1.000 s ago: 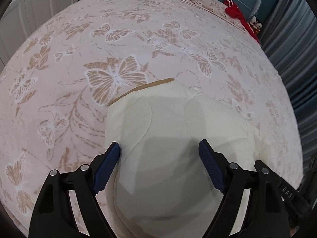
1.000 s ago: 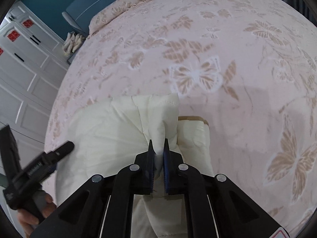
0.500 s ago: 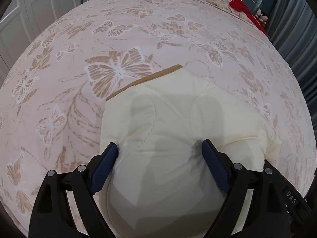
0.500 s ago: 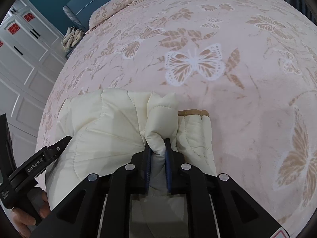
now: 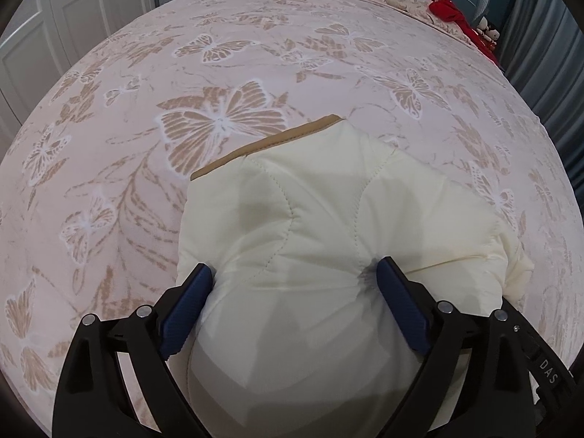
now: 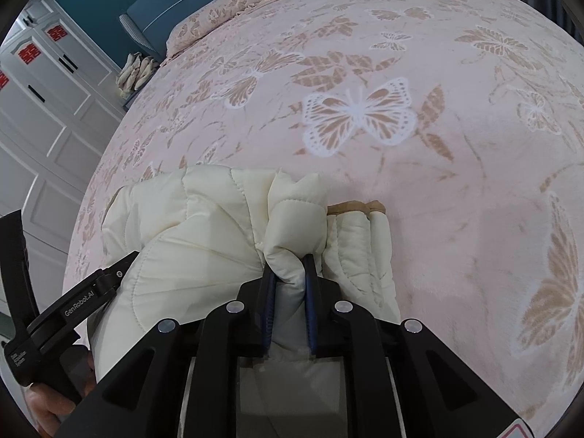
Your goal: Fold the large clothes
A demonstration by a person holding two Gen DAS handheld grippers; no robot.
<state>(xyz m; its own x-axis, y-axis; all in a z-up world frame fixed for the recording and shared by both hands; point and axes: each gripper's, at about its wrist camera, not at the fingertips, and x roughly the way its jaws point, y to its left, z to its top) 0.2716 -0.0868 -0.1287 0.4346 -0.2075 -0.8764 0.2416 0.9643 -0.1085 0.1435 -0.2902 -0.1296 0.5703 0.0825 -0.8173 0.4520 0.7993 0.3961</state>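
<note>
A cream quilted puffer jacket (image 5: 321, 241) with a tan trimmed edge lies folded into a thick bundle on the pink bed cover (image 5: 153, 84) printed with tan and white butterflies. The left tongs (image 5: 292, 284) stand spread wide, their jaws having just been opening, with the jacket's padded bulk bulging between the blue pads (image 5: 399, 310). The right tongs (image 6: 288, 266) are nearly pressed together, pinching a puffy fold of the jacket at the bundle's edge.
</note>
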